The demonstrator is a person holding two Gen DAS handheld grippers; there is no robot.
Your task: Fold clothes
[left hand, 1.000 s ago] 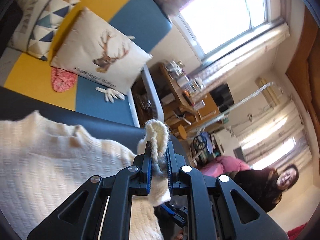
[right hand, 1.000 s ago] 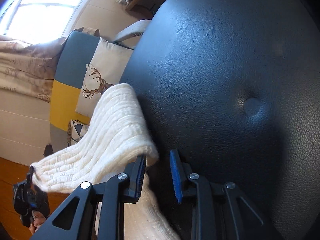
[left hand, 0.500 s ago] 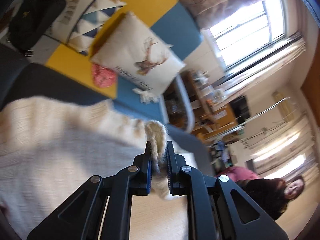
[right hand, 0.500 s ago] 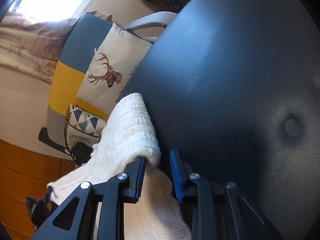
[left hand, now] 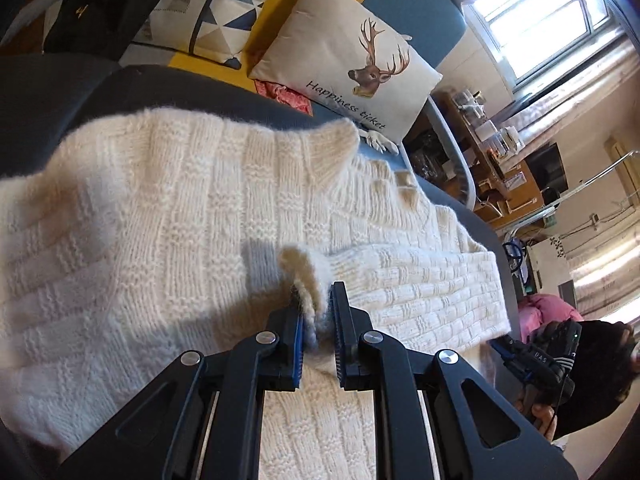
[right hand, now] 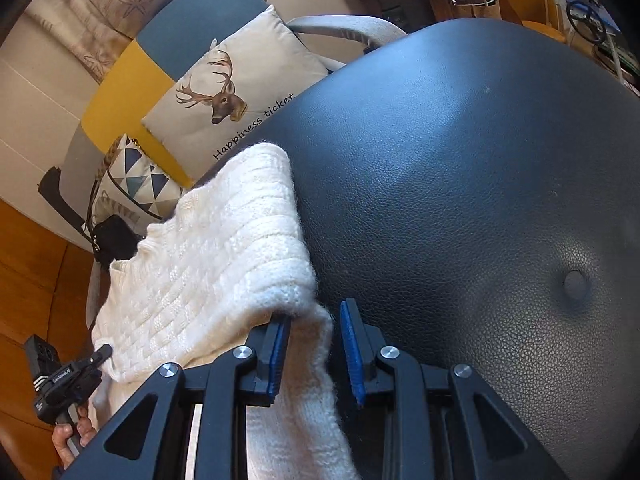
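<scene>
My left tongs clamp a sweater fold, its hem cut off below. Right tongs stand apart around knit; the sweater now lies spread flatter than before.

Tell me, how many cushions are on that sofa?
2: the deer cushion leaning on the blue and yellow sofa back, and a triangle-patterned cushion beside it, partly behind a black bag. More may be hidden.
</scene>
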